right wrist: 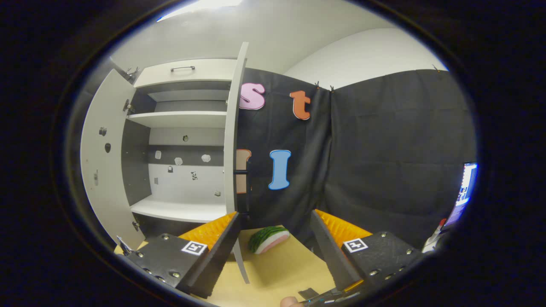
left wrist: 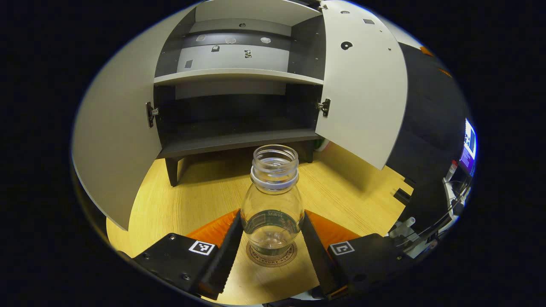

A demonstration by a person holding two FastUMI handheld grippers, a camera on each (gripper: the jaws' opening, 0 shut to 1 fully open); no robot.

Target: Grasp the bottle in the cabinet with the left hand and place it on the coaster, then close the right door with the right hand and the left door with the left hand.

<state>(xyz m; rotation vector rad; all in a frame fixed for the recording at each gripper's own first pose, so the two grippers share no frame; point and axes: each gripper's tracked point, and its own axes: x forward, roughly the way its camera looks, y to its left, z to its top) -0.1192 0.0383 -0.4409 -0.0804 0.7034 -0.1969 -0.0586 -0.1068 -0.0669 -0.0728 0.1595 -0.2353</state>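
Observation:
A clear, capless glass bottle (left wrist: 273,204) stands upright on a round brown coaster (left wrist: 273,257) on the wooden table. My left gripper (left wrist: 272,238) is shut on the bottle, one finger against each side of its body. Behind it the cabinet (left wrist: 239,76) stands with both doors swung out: the left door (left wrist: 115,140) and the right door (left wrist: 362,94). In the right gripper view the right door (right wrist: 231,162) is seen edge-on, just beyond my left fingertip. My right gripper (right wrist: 273,251) is open with nothing between its fingers.
A toy watermelon slice (right wrist: 268,238) lies on the table (right wrist: 277,268) ahead of the right gripper, against the black cloth wall. The cabinet's shelves (left wrist: 239,143) are bare. A lit screen (left wrist: 469,145) glows at the far right.

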